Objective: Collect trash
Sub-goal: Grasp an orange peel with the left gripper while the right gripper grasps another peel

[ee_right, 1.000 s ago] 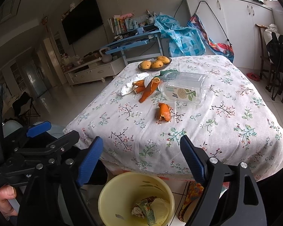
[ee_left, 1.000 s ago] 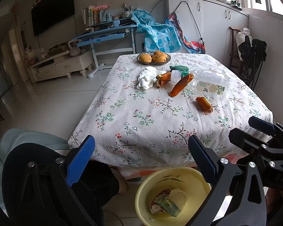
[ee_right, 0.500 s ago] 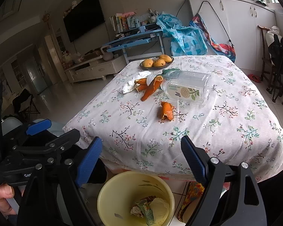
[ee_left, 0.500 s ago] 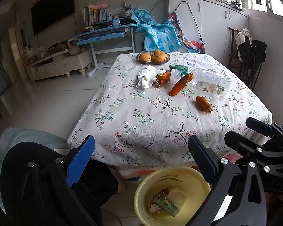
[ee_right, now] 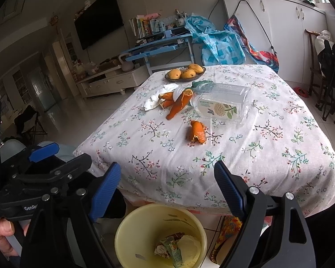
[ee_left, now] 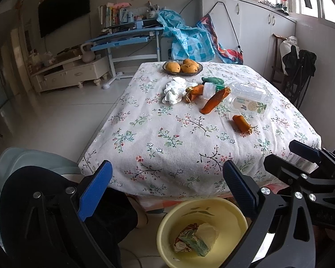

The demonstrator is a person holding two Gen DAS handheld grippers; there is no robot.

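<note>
A yellow bin stands on the floor at the table's near edge, with a wrapper and crumpled paper in it. On the flowered tablecloth lie orange peels, a longer peel, a white tissue, a small plastic bottle and a clear plastic box. My left gripper and right gripper are both open and empty, held above the bin, short of the table.
A bowl of mangoes sits at the table's far end. A blue desk, a TV cabinet and white cupboards stand behind. A dark chair is at the right. A pale seat is at lower left.
Both grippers have drifted slightly; the view has shifted a little. Nothing was picked up or let go.
</note>
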